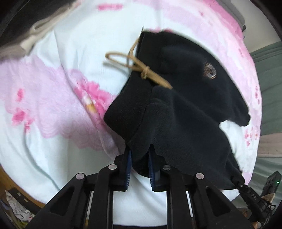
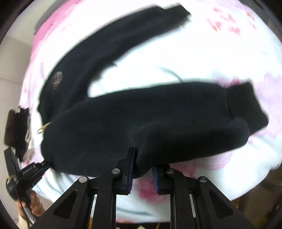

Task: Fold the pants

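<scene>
Right wrist: black pants point(image 2: 141, 119) (tan drawstring point(image 2: 42, 129)) with legs splayed.

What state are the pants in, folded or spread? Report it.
Spread, not folded: the pants show two legs splayed apart on the blanket, both grippers pinching one leg.

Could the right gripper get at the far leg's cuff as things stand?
Probably not yet: the right gripper is shut on the pants, whose near leg lies between it and the far cuff. It would need to let go first.
</scene>
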Demonstrator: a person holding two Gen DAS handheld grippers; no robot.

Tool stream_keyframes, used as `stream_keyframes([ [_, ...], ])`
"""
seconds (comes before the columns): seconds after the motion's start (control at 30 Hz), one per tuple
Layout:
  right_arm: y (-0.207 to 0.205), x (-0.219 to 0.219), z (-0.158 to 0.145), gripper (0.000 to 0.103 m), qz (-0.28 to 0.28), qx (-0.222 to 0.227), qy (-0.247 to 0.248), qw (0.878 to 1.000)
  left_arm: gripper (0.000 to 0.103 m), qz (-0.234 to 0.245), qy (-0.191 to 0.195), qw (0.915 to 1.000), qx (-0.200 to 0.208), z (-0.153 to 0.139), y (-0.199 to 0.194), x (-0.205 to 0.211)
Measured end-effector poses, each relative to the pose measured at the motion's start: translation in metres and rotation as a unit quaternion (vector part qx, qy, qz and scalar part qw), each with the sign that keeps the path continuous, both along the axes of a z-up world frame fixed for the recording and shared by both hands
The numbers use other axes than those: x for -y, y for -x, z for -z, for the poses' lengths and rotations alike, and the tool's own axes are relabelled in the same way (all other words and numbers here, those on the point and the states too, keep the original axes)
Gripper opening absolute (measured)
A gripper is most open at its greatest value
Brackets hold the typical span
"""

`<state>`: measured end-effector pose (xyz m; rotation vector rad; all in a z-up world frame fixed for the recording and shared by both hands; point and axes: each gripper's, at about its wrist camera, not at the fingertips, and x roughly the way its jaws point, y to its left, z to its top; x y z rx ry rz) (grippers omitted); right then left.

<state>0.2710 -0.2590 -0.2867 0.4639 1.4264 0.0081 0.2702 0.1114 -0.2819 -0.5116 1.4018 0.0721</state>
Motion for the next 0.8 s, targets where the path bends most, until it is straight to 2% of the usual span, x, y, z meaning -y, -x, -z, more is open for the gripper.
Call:
stream_keyframes([
  [0.23,-0.020,0.011,-0.081,0.017,-0.020,0.077,-0.018,0.997,0.015,-0.015,-0.009,0.9985,0.052,-0.059,-0.023,-0.003],
  [0.4,-0.050,0.021,-0.113,0.017,-0.027,0.103,-0.030,0.994,0.014,-0.022,-0.030,0.9962,0.079,-0.083,-0.064,0.007],
  [0.53,-0.085,0.020,-0.114,0.017,-0.022,0.106,-0.033,0.994,0.014,-0.035,-0.032,0.9950,0.087,-0.075,-0.098,0.007],
  [0.8,-0.183,0.018,-0.092,0.017,0.005,0.072,-0.038,0.997,0.014,-0.039,-0.060,0.9954,0.064,-0.056,-0.172,0.007],
])
